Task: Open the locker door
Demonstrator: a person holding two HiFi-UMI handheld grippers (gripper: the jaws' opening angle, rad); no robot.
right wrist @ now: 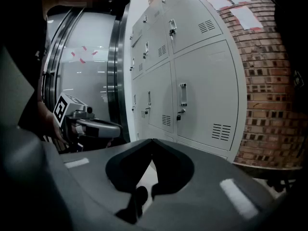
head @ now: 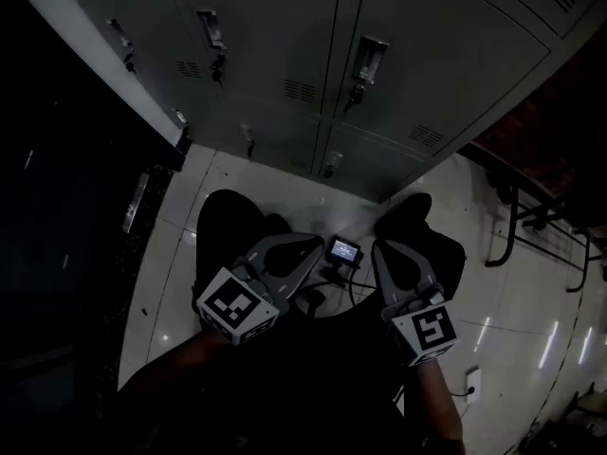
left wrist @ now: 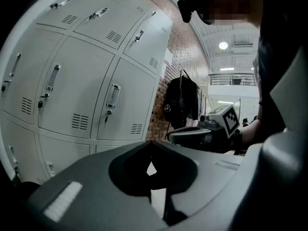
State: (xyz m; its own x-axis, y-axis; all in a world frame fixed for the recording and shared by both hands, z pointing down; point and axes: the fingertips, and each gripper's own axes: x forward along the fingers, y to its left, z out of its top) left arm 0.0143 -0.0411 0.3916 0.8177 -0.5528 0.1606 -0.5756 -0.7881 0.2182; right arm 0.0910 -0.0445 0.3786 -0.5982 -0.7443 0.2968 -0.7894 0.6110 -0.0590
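Near, the left gripper (head: pixel 308 246) and right gripper (head: pixel 384 252) hang side by side above the pale floor (head: pixel 531 301) — each with its fingers pressed together, nothing between them. Farther off, well apart from both, stand the grey lockers (head: pixel 427 74) — every door (head: pixel 285 27) in view closed, handles (head: pixel 368 60) untouched. A brick wall (right wrist: pixel 269 81) adjoins the lockers' right end.

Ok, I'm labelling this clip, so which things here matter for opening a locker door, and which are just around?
For the job:
- locker doors
- door handles
- left gripper, shut, empty
- right gripper, shut, empty

Just around:
- backpack
- brick wall
- papers on that wall
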